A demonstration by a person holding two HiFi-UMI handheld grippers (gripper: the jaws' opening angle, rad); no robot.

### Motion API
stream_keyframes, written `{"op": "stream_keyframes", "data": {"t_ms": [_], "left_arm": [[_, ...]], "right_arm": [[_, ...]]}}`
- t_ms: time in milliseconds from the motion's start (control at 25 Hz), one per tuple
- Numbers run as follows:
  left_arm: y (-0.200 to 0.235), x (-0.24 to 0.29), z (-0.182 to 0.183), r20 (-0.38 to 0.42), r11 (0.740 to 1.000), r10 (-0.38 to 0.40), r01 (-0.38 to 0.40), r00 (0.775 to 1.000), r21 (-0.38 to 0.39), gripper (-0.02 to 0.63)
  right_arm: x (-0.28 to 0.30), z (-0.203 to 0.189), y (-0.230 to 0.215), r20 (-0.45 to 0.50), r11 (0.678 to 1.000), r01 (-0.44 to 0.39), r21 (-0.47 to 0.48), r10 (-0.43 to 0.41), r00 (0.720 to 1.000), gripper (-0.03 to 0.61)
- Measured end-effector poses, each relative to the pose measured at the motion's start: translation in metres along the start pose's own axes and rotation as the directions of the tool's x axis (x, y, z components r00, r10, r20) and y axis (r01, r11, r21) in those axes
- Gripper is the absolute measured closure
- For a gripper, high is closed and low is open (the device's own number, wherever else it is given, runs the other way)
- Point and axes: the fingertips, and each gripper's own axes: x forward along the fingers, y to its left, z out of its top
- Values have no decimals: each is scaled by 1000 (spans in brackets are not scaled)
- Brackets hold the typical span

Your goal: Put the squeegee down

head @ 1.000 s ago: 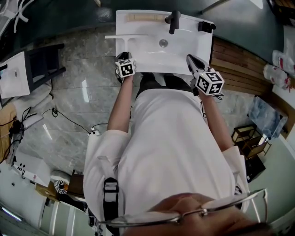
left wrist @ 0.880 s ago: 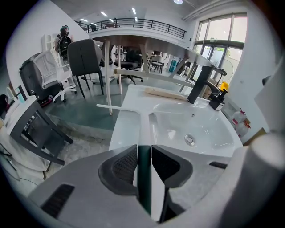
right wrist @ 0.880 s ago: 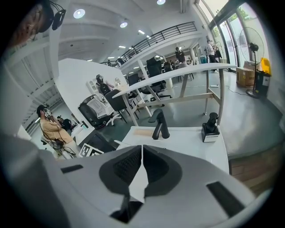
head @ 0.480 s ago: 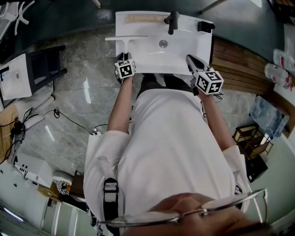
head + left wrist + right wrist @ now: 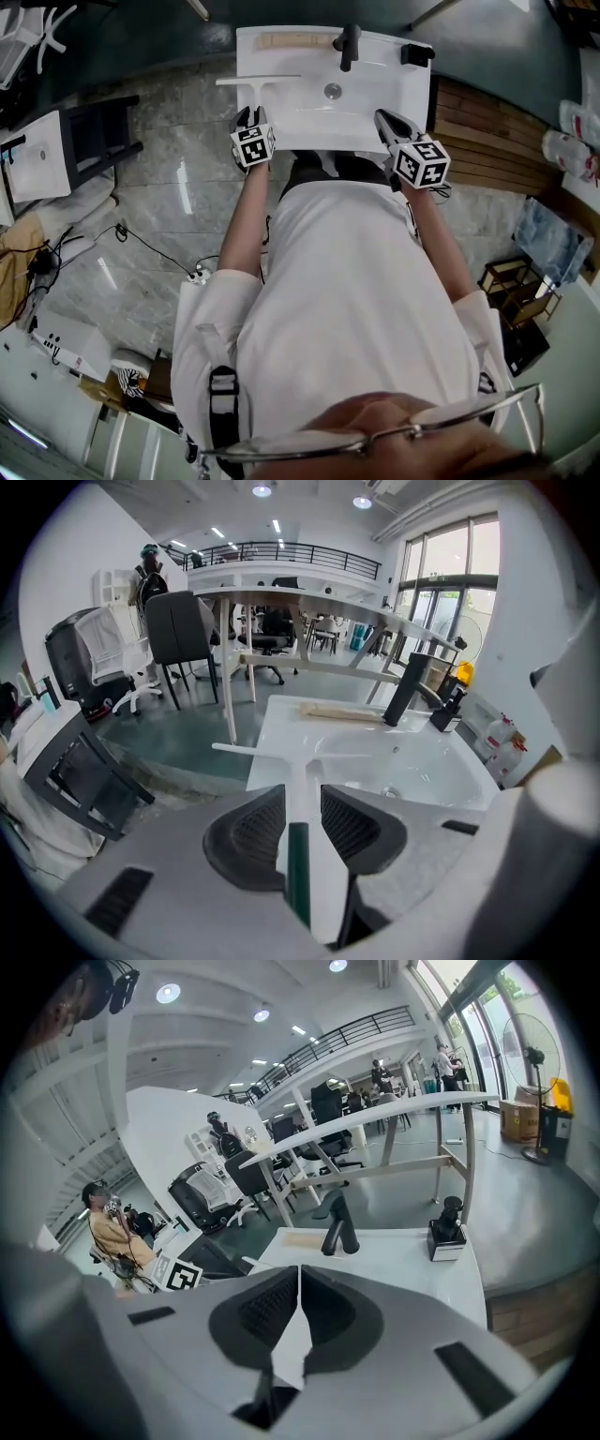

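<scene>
A white squeegee [image 5: 256, 82] lies on the left rim of the white sink [image 5: 375, 101], its blade across the edge and its handle pointing back at me. My left gripper [image 5: 249, 118] hovers at the handle's end with its jaws open. In the left gripper view the squeegee [image 5: 298, 775] handle, dark green at its near end, runs between the pads of the left gripper [image 5: 303, 816] with a little room beside it. The right gripper [image 5: 384, 120] rests over the sink's front right rim; in its own view the right gripper [image 5: 299, 1283] is shut with nothing in it.
A black faucet [image 5: 349, 43] stands at the back of the sink, a black soap dispenser [image 5: 418, 53] at its back right, a wooden strip [image 5: 291, 40] at its back left. Wooden slats [image 5: 478, 131] lie to the right, a black chair [image 5: 94, 131] to the left.
The left gripper's jaws have widened off the squeegee handle and the gripper has lifted slightly. The squeegee stays on the sink rim. The right gripper has not moved.
</scene>
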Motion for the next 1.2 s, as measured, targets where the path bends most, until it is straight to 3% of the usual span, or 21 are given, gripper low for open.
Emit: {"op": "stream_keyframes", "data": {"t_ms": [120, 360, 640, 920, 1200], "left_arm": [[-13, -14, 13, 38, 999, -29, 30, 999, -31, 508], [-44, -46, 48, 131, 996, -78, 82, 988, -28, 508], [-77, -83, 86, 222, 991, -127, 130, 967, 1, 510], [-97, -128, 117, 350, 990, -127, 140, 928, -14, 545], [-112, -163, 136, 428, 987, -141, 161, 893, -10, 599]], "right_arm": [[-2, 5, 0, 10, 1000, -3, -25, 3, 1000, 565], [-14, 22, 0, 58, 984, 25, -178, -15, 998, 570], [-21, 37, -6, 89, 978, -1, -210, 20, 996, 571], [-41, 65, -3, 164, 955, -5, -297, 56, 985, 571], [-61, 87, 2, 217, 937, -24, -349, 105, 971, 572]]}}
